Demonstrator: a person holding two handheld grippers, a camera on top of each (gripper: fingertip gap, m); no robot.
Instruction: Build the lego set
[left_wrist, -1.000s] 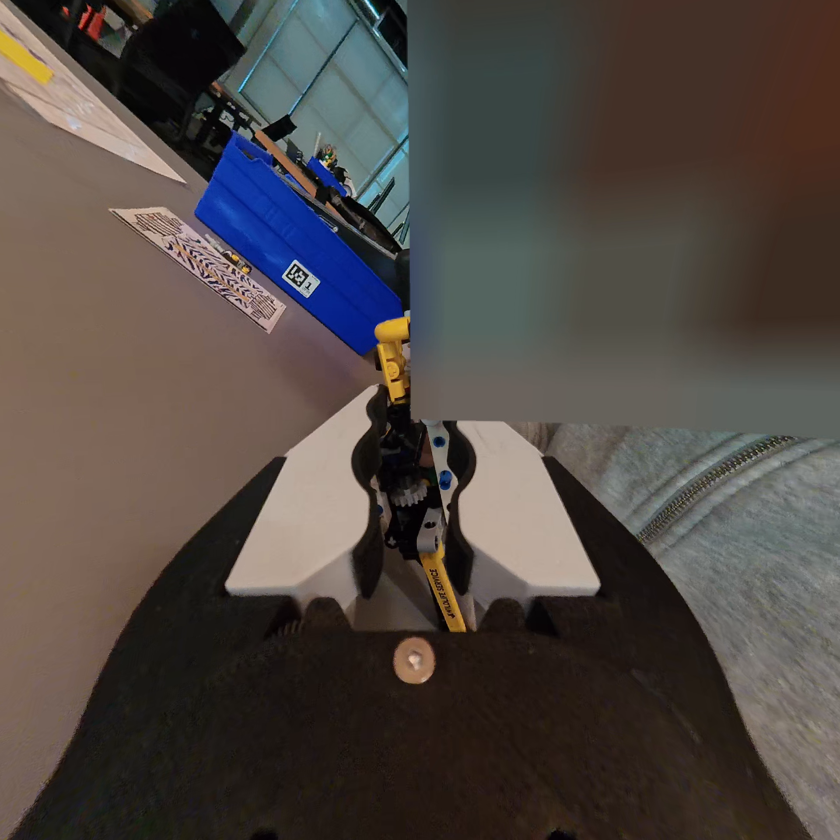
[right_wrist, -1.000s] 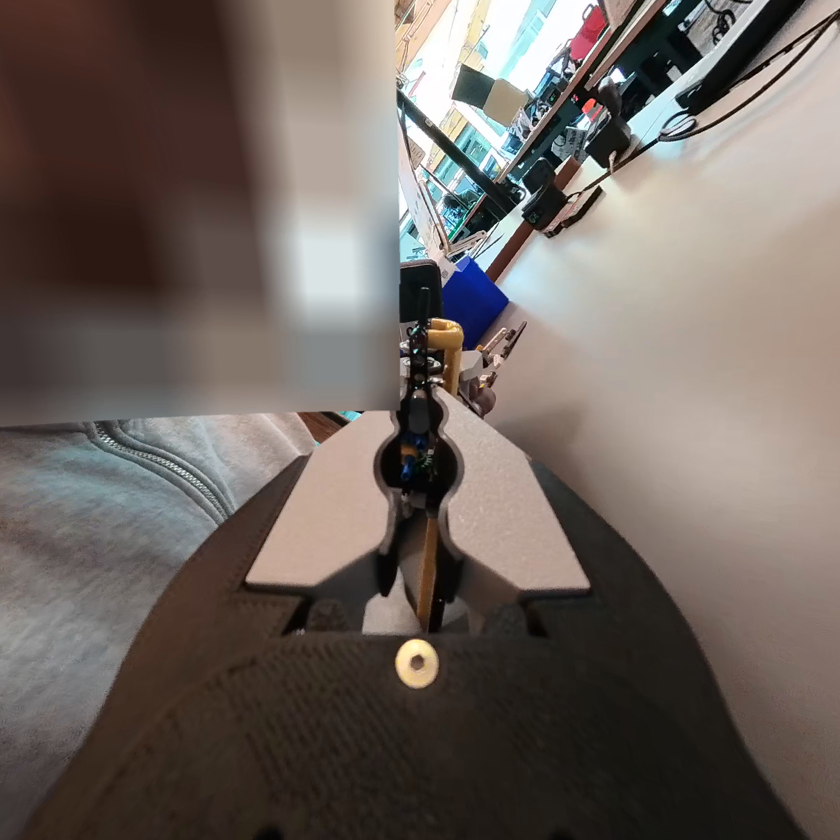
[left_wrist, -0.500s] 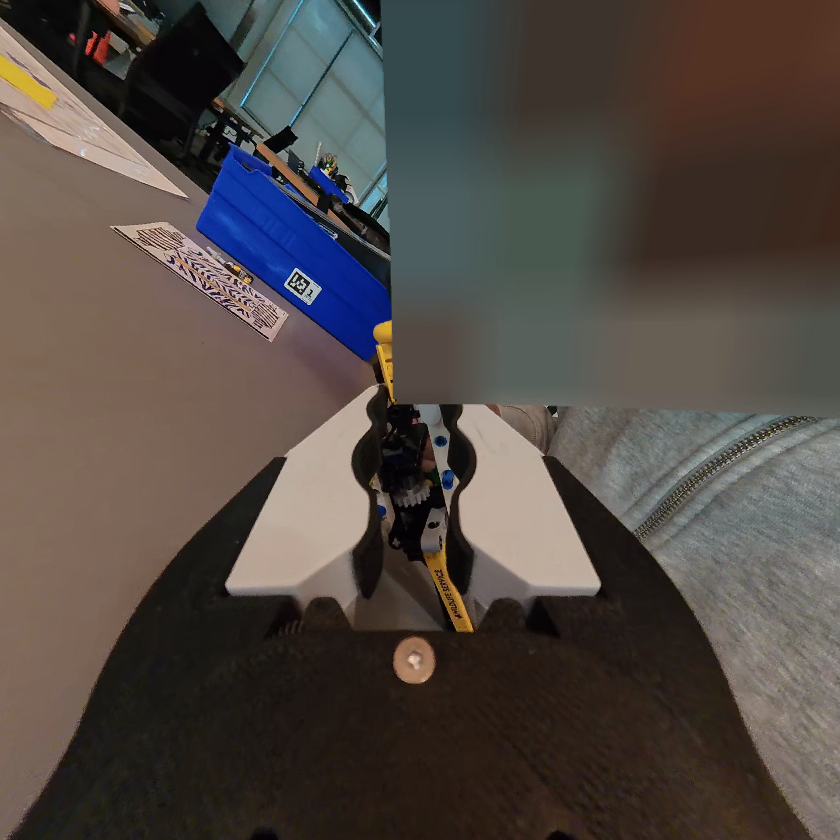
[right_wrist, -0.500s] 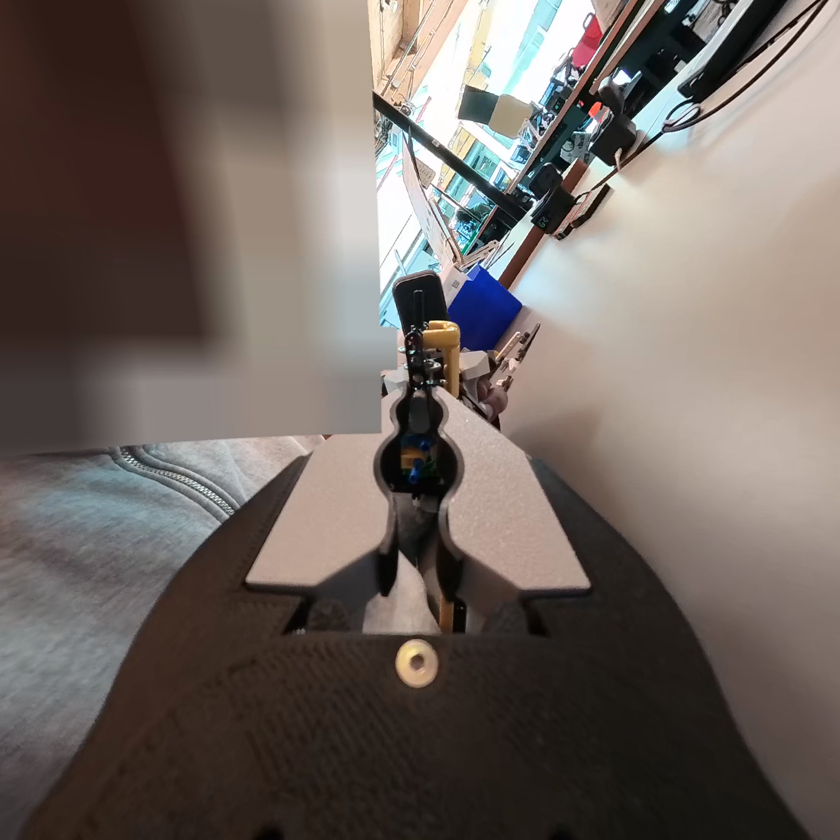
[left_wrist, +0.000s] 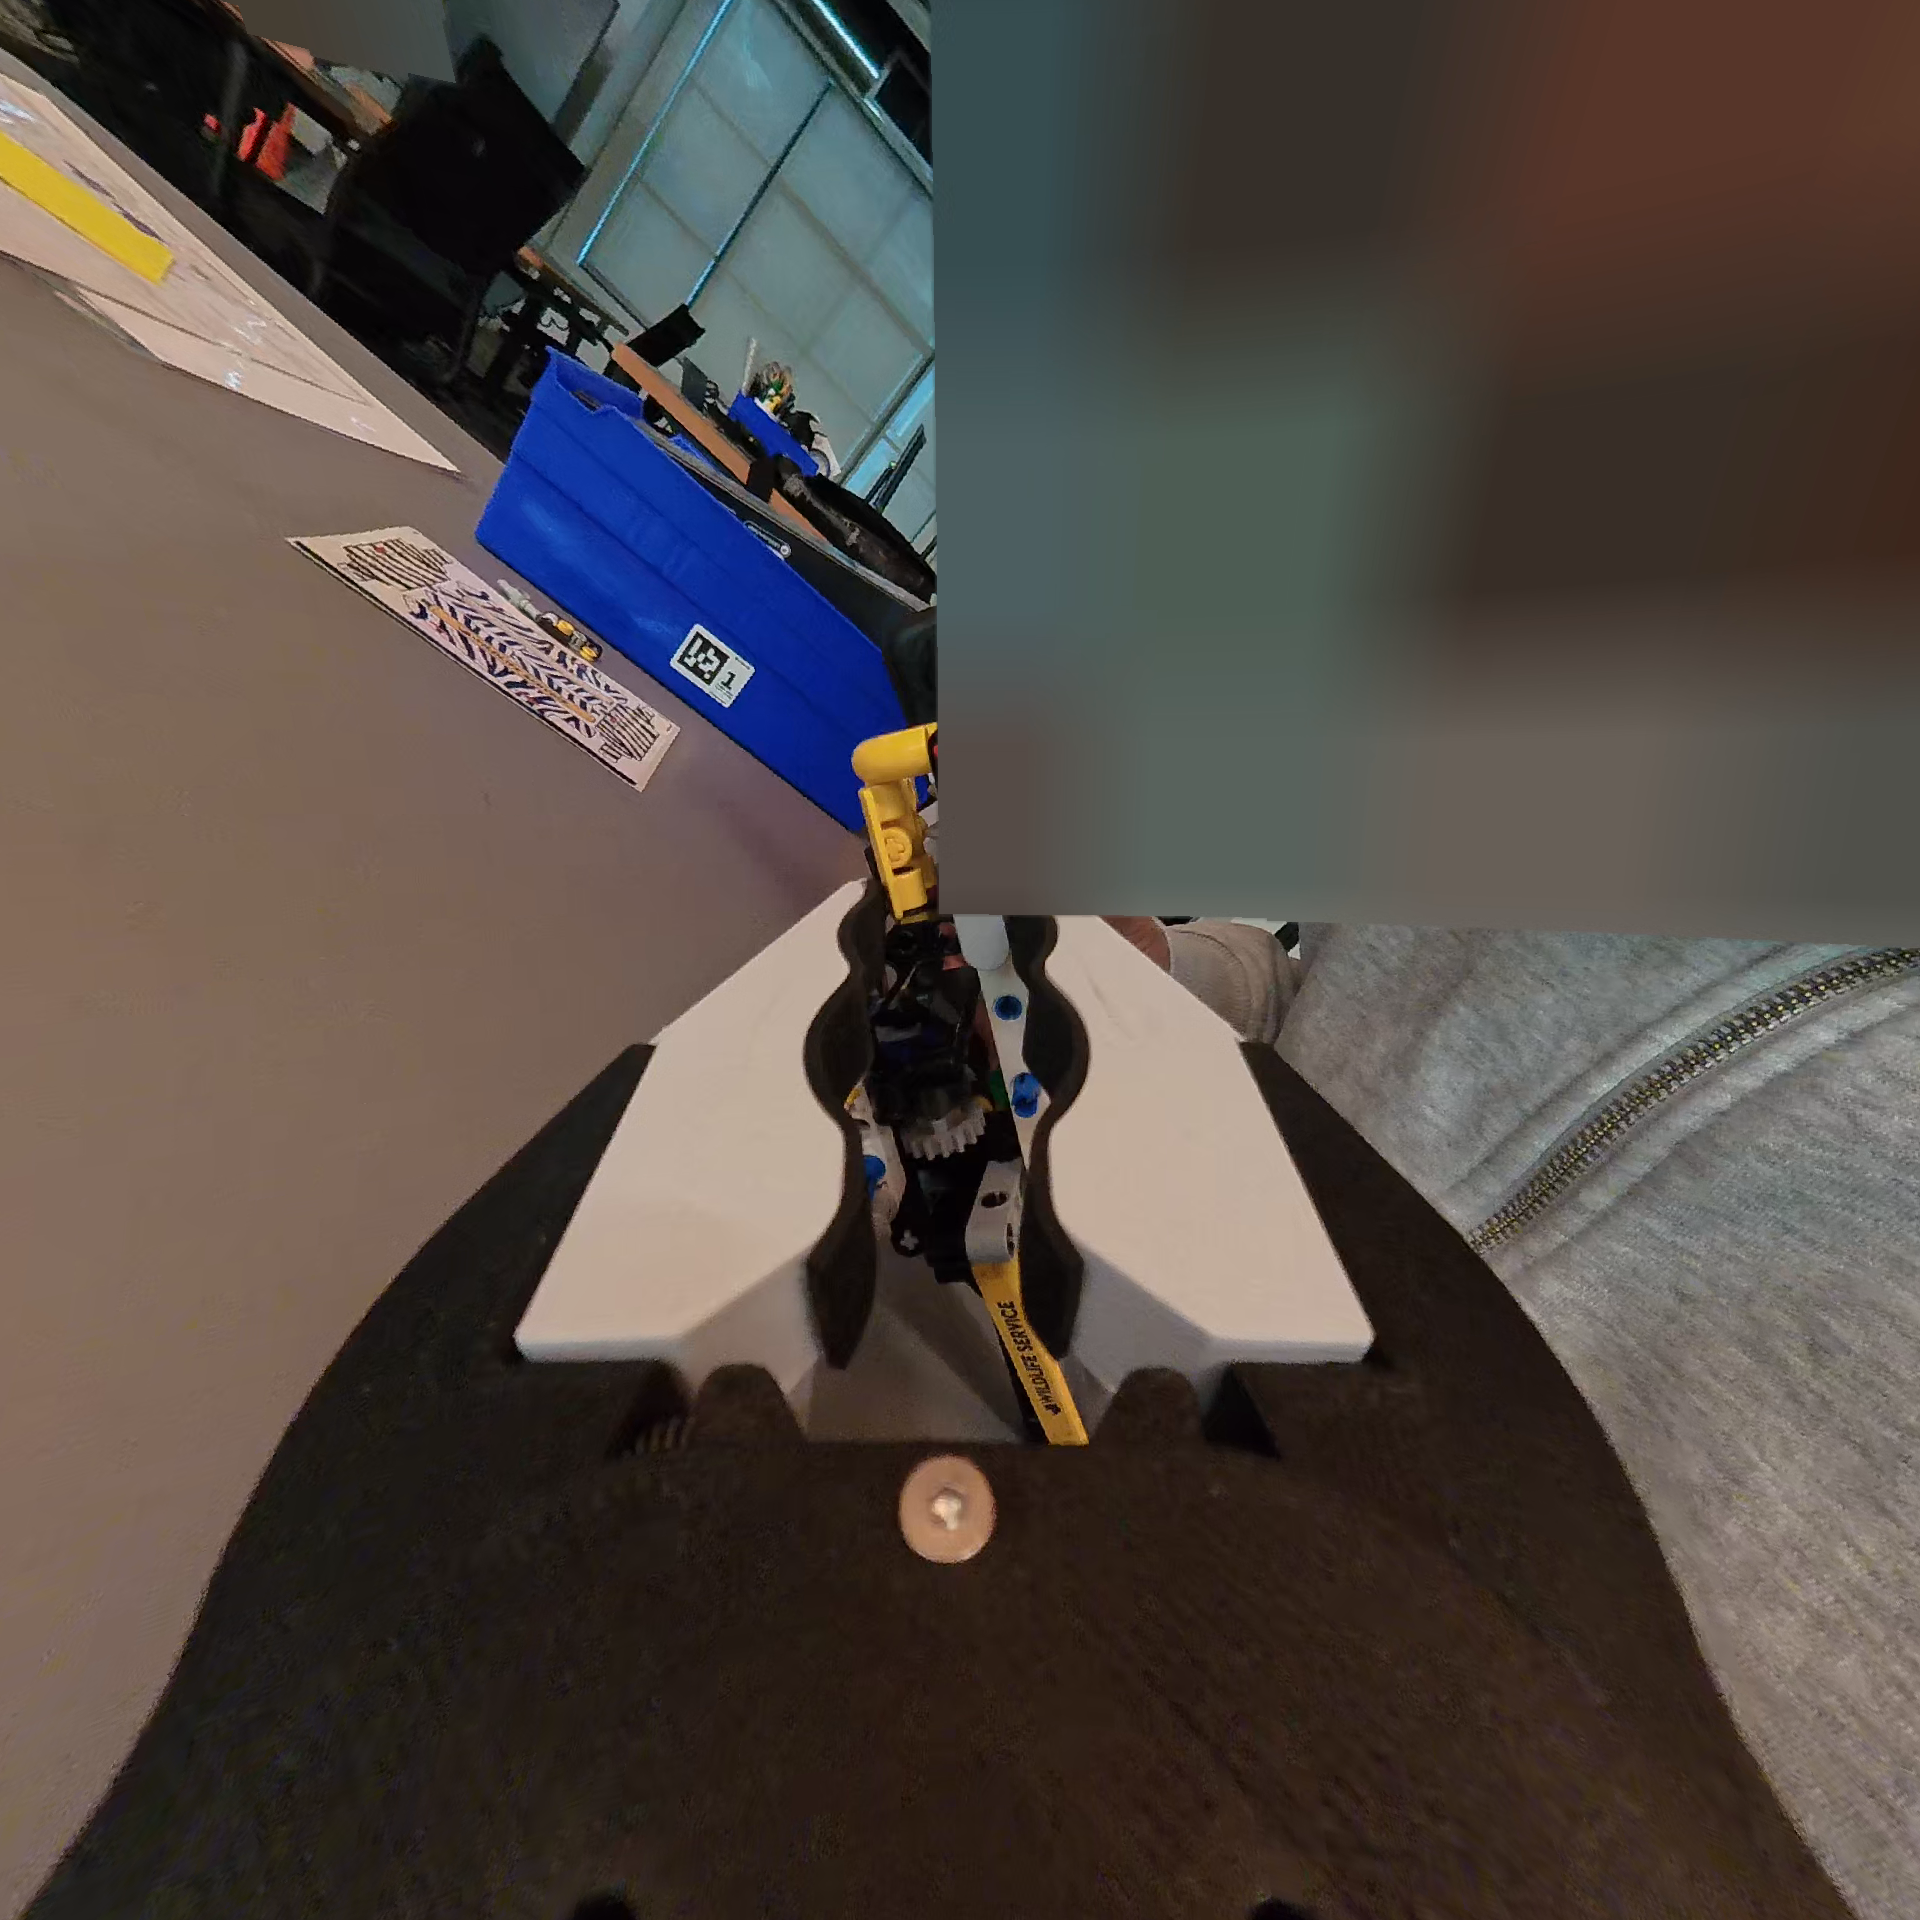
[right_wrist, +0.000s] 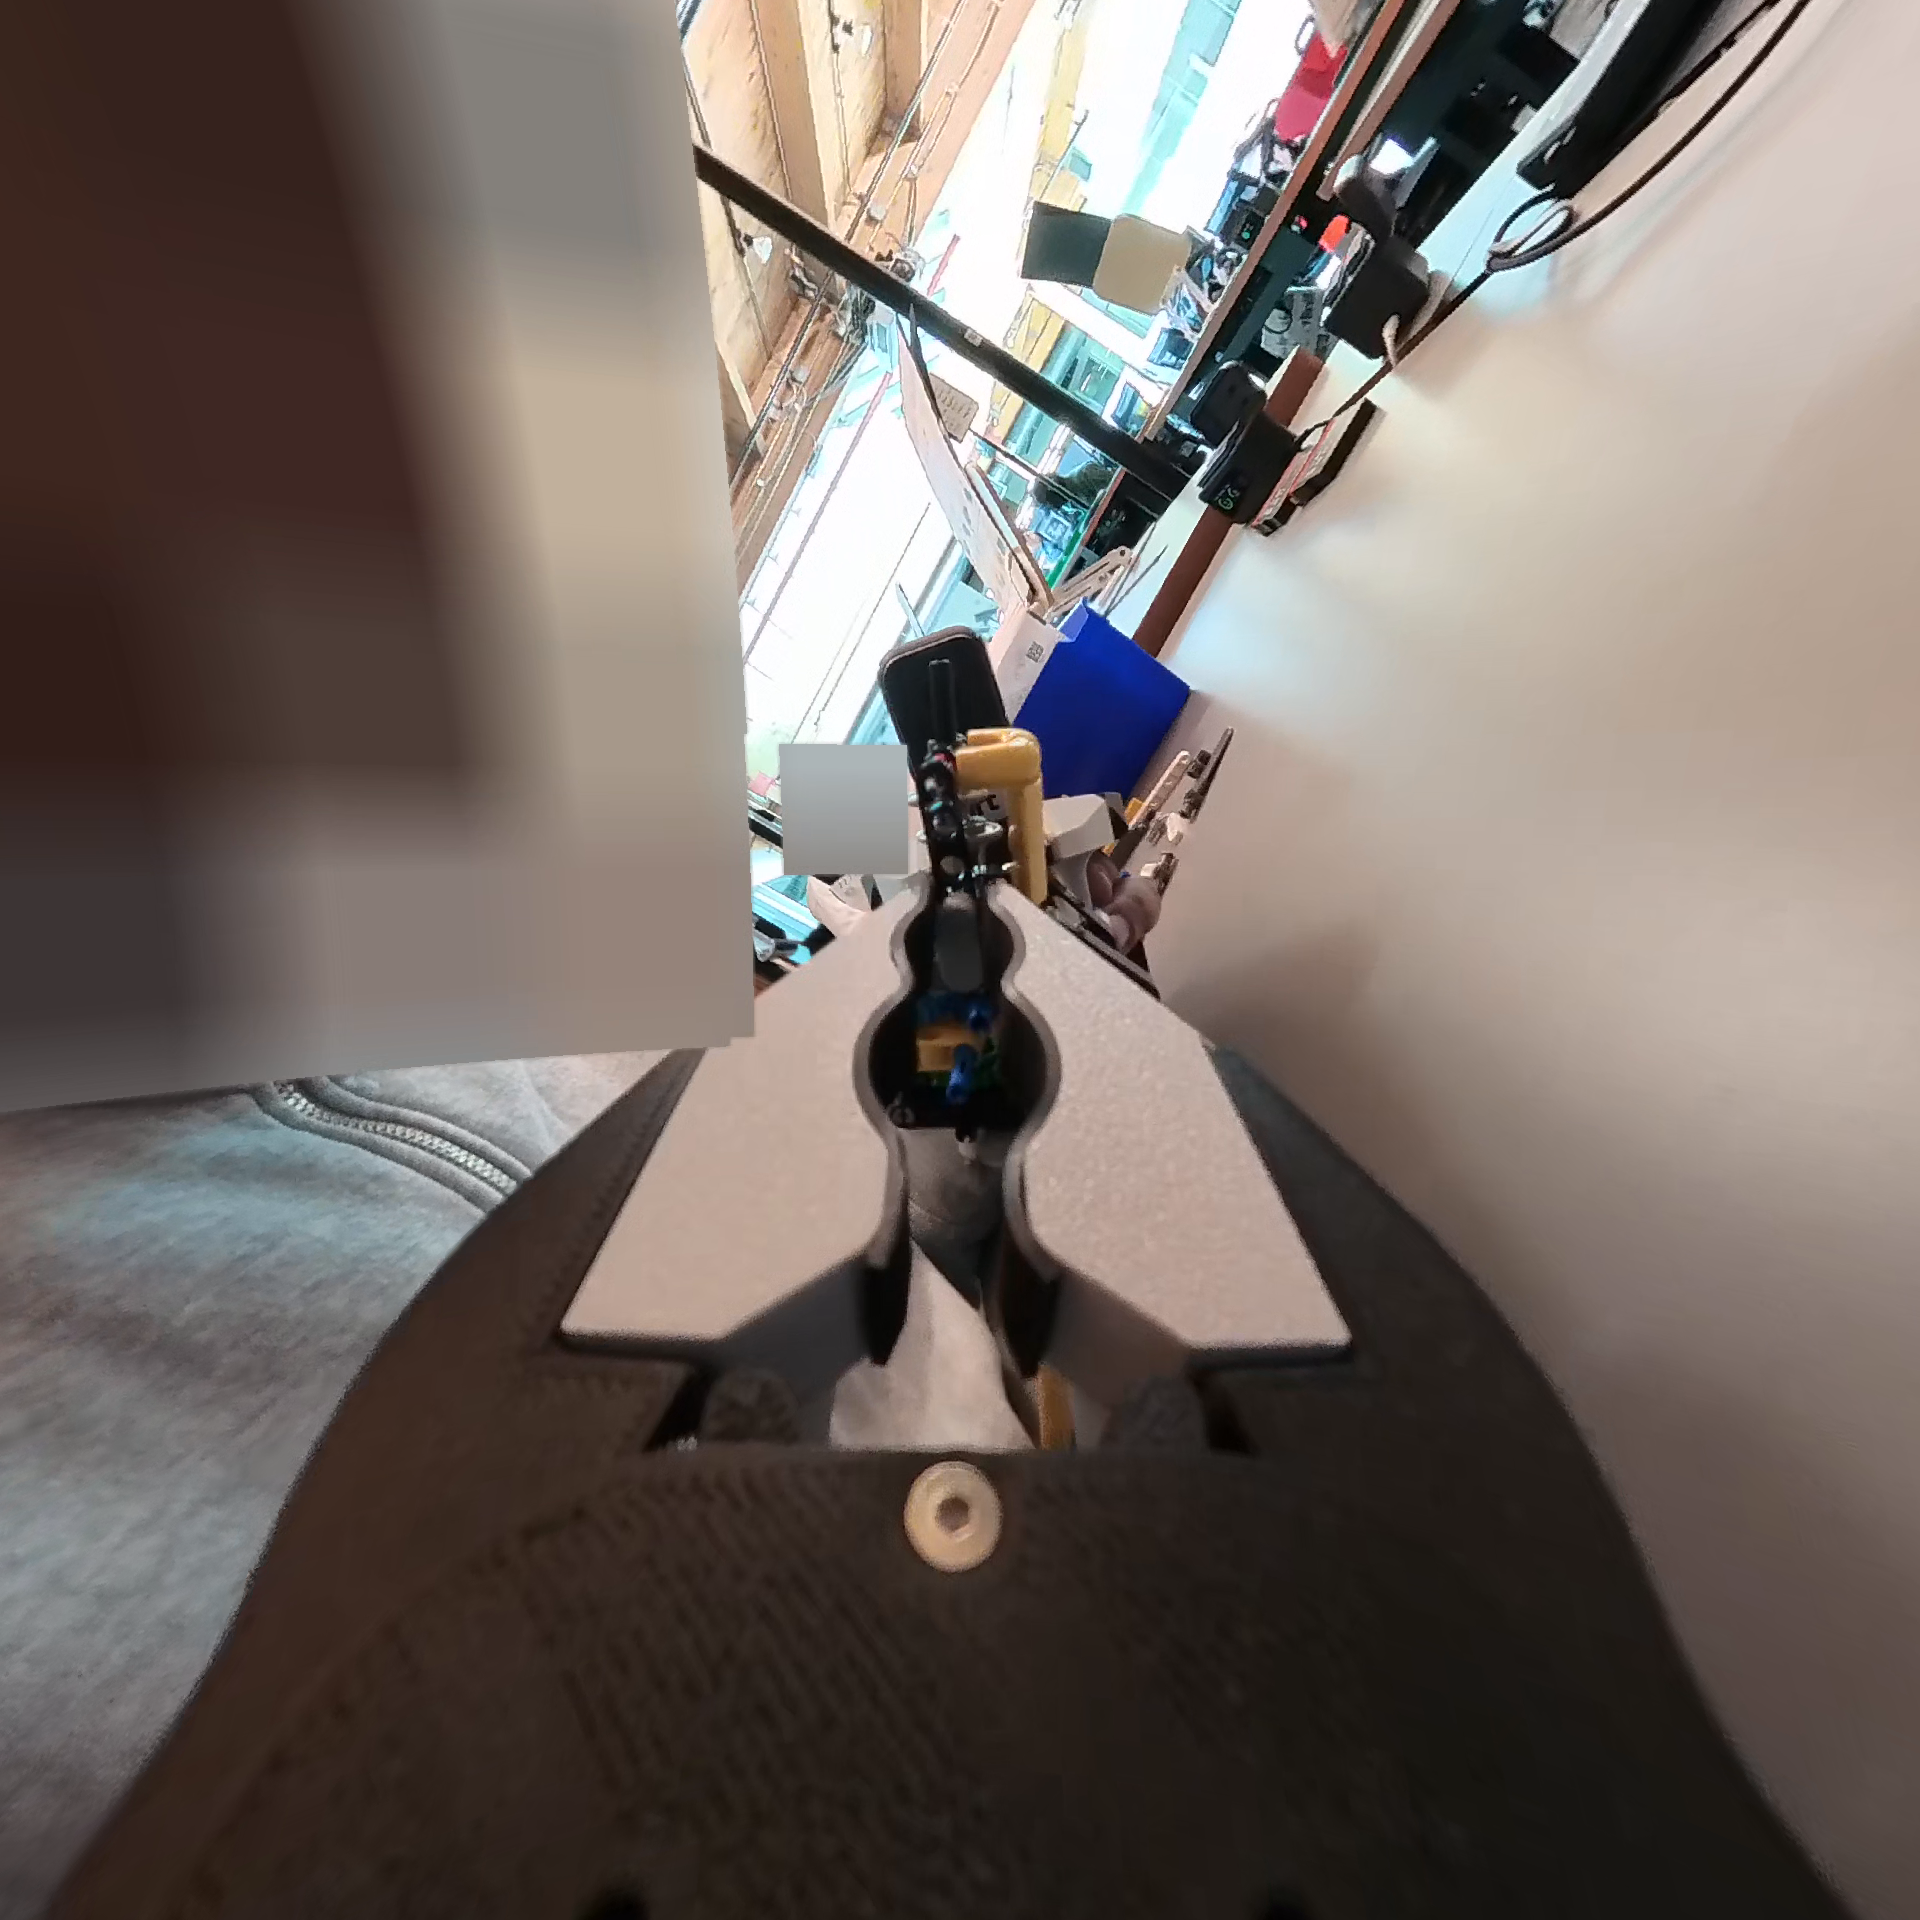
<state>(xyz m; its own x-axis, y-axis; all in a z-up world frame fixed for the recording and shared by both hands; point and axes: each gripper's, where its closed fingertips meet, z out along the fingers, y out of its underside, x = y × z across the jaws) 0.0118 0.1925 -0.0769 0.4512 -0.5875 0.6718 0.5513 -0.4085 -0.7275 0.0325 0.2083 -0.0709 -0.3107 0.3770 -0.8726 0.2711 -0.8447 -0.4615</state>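
Grey table (left_wrist: 260, 987); one gripped lego model (left_wrist: 940, 1132)

Opposed close wrist views, shared lego model (left_wrist: 940, 1122)

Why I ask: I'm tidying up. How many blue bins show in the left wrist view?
2. A large blue bin stands beyond the sticker sheet; a smaller blue bin sits farther back behind it. The blurred patch may hide others.

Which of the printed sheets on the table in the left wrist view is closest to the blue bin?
The striped sticker sheet, lying right beside the blue bin. The larger white sheet with the yellow bar lies farther up the table.
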